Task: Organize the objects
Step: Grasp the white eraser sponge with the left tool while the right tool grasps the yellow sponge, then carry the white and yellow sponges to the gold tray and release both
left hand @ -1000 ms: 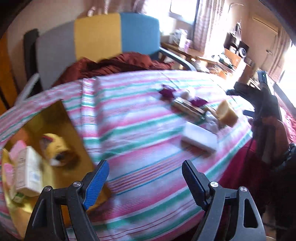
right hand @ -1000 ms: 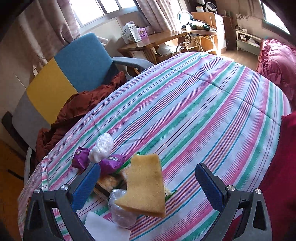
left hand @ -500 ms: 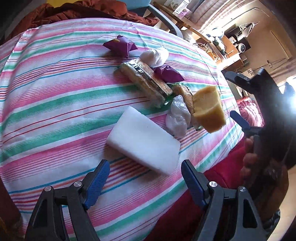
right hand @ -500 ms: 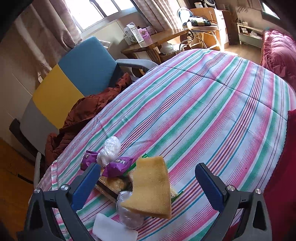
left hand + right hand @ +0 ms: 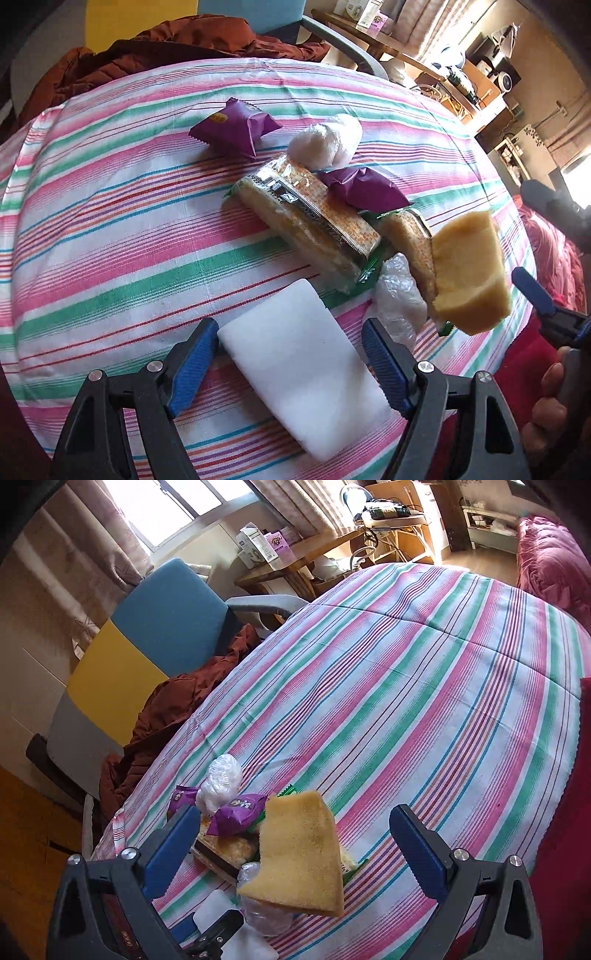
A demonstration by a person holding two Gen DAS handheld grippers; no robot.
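A white foam block lies on the striped tablecloth, and my left gripper is open with one finger on each side of it. Behind the block is a pile: a long cracker packet, a shorter one, two purple sachets, two clear-wrapped bundles and a yellow sponge leaning on the pile. My right gripper is open, its fingers wide apart on either side of the yellow sponge without touching it.
A chair with a blue, yellow and grey back holds a rust-red garment behind the table. A wooden side table with boxes stands beyond. Red bedding lies at the right. The tablecloth stretches bare to the right.
My left gripper swung right, away from the gold box of items, and came down over the white block. The right gripper stayed open near the sponge and barely shifted.
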